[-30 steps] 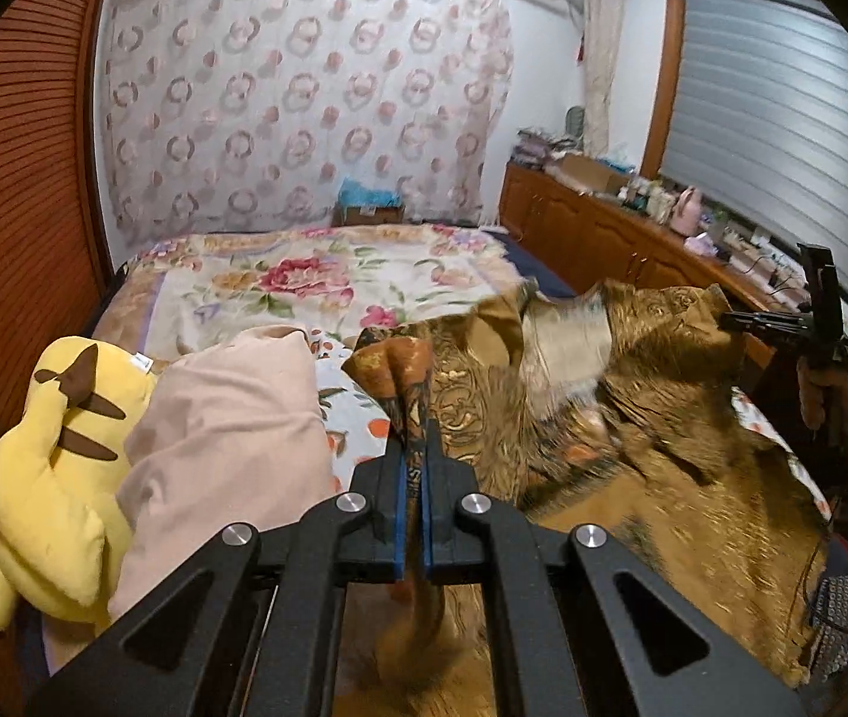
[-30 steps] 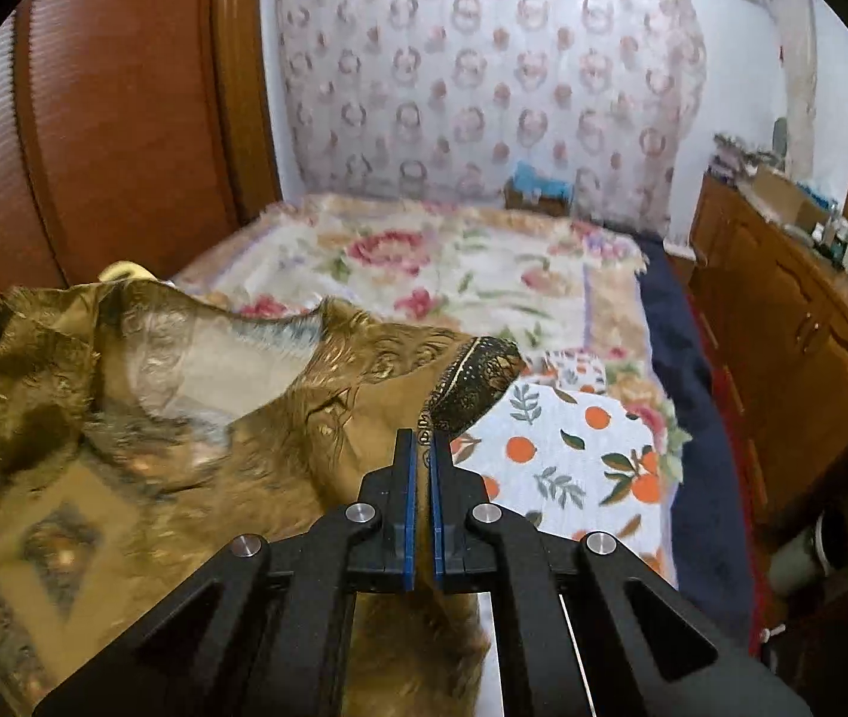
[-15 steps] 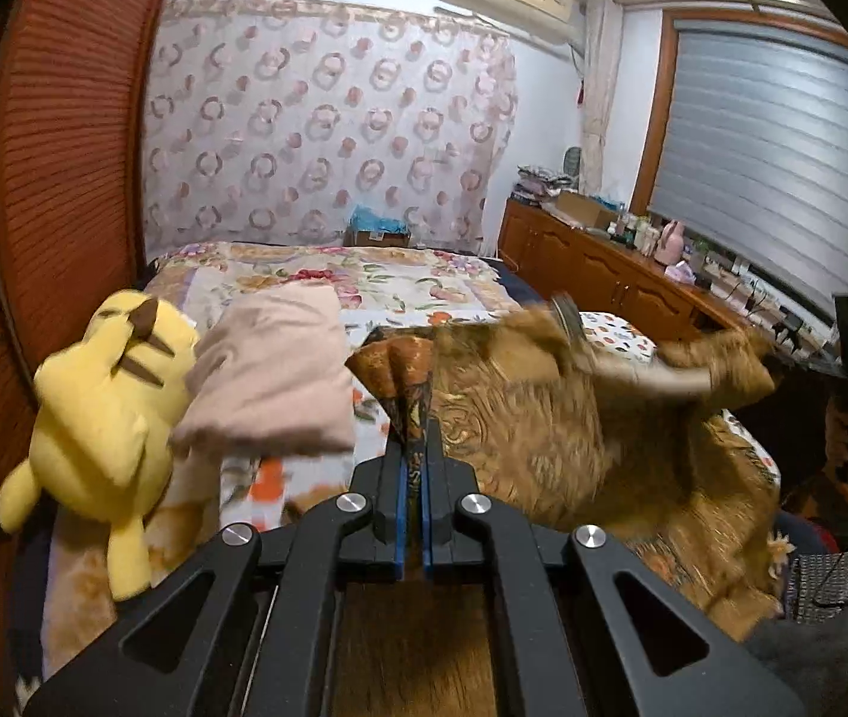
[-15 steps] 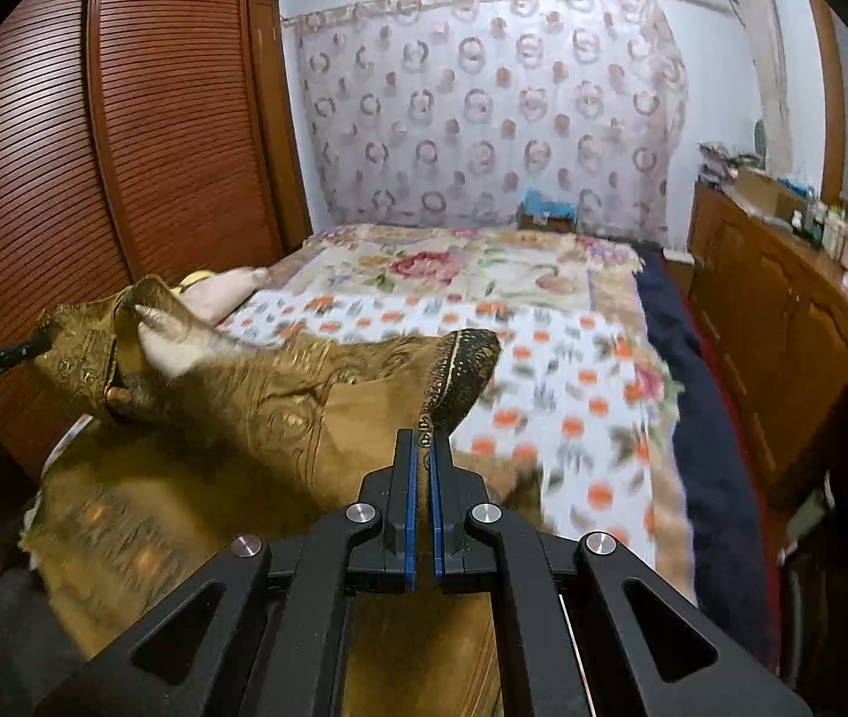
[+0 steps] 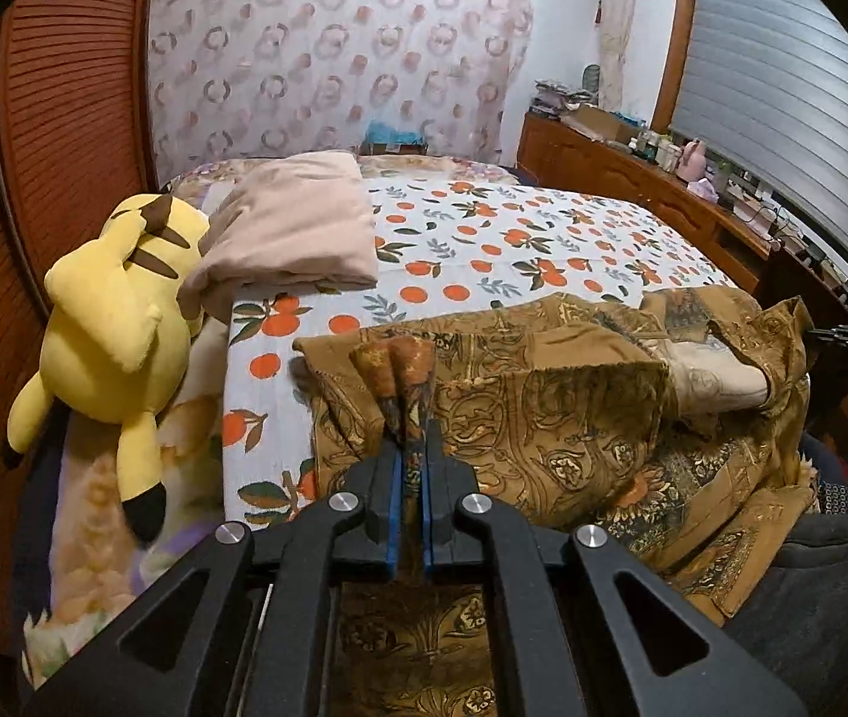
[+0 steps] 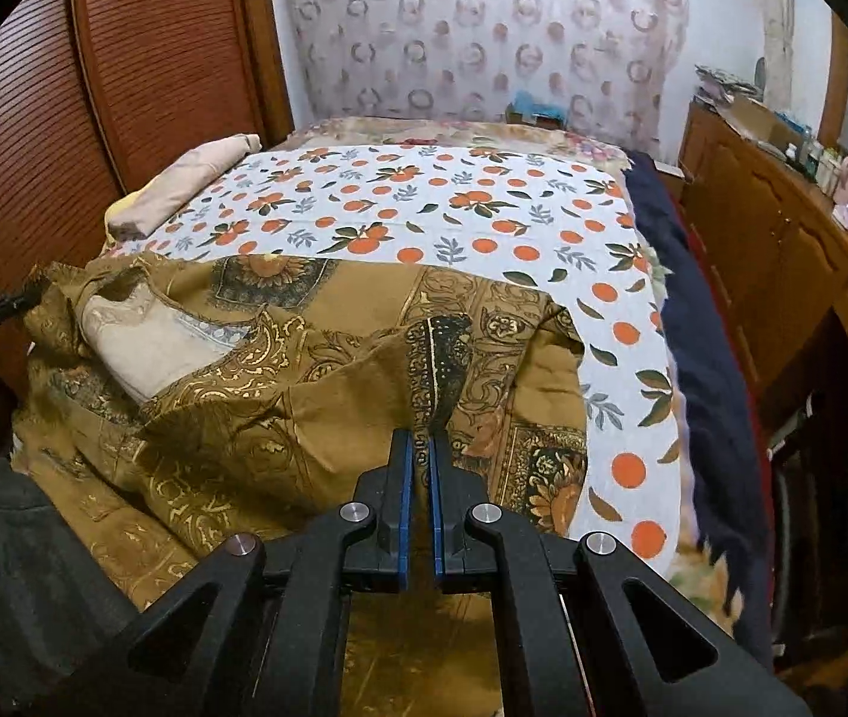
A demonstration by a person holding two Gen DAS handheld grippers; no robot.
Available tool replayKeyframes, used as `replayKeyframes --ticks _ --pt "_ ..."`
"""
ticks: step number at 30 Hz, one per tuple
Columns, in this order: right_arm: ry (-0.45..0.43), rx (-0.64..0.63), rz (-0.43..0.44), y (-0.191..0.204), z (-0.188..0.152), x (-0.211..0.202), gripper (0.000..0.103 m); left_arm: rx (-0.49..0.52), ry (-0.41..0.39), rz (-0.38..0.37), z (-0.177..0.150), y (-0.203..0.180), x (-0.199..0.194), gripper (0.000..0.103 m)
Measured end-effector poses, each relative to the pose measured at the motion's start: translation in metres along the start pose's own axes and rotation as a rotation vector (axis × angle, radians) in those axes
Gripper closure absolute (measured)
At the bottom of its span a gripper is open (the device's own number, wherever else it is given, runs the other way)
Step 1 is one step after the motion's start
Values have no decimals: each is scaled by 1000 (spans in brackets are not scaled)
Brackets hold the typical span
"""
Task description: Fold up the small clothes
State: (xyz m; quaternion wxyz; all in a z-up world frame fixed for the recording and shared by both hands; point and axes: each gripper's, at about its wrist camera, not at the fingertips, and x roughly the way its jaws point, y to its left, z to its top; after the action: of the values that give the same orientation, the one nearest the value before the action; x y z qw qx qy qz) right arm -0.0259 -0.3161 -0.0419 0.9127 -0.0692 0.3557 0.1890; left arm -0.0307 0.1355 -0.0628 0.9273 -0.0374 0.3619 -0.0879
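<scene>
Clamped in the matt black plastic left gripper (image 5: 410,466) is a brown-gold patterned woven cloth garment (image 5: 573,418), faintly shiny, lying ahead on a smooth orange-printed white cotton sheet (image 5: 513,239).

Left wrist camera sits right behind its own fingers (image 5: 412,448), angled down across the bed (image 5: 543,227) toward the curtained far wall (image 5: 334,60), wardrobe on its left. Right wrist camera looks the same way from further right, close over the brown patterned garment (image 6: 304,394). Both views share that garment (image 5: 573,418), the orange-print sheet (image 6: 424,197), the curtain and the sideboard (image 6: 770,227).
</scene>
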Motion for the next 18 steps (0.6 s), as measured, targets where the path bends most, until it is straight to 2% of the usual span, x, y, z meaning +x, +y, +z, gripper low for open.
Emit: replayKeyframes --ticks 3,4,6,8,10,13,18 --pt "-23 -7 -8 9 9 -1 95 5 -11 14 3 -3 -4 95" --pt "-32 -10 -10 13 9 -4 91 9 -16 20 4 -4 -7 93" --pt "-53 -16 -18 19 11 -6 76 18 -28 28 6 -4 -9 86" --pt "-76 -22 -20 20 10 -10 66 23 -43 35 9 -3 -12 71" --pt "-96 -26 -35 20 14 -13 58 26 -52 50 14 -1 -13 45" --pt "-108 -40 -73 19 22 -9 58 26 -60 63 21 6 -9 23" --pt "-112 -33 -77 10 35 17 57 -7 -57 89 38 27 7 23"
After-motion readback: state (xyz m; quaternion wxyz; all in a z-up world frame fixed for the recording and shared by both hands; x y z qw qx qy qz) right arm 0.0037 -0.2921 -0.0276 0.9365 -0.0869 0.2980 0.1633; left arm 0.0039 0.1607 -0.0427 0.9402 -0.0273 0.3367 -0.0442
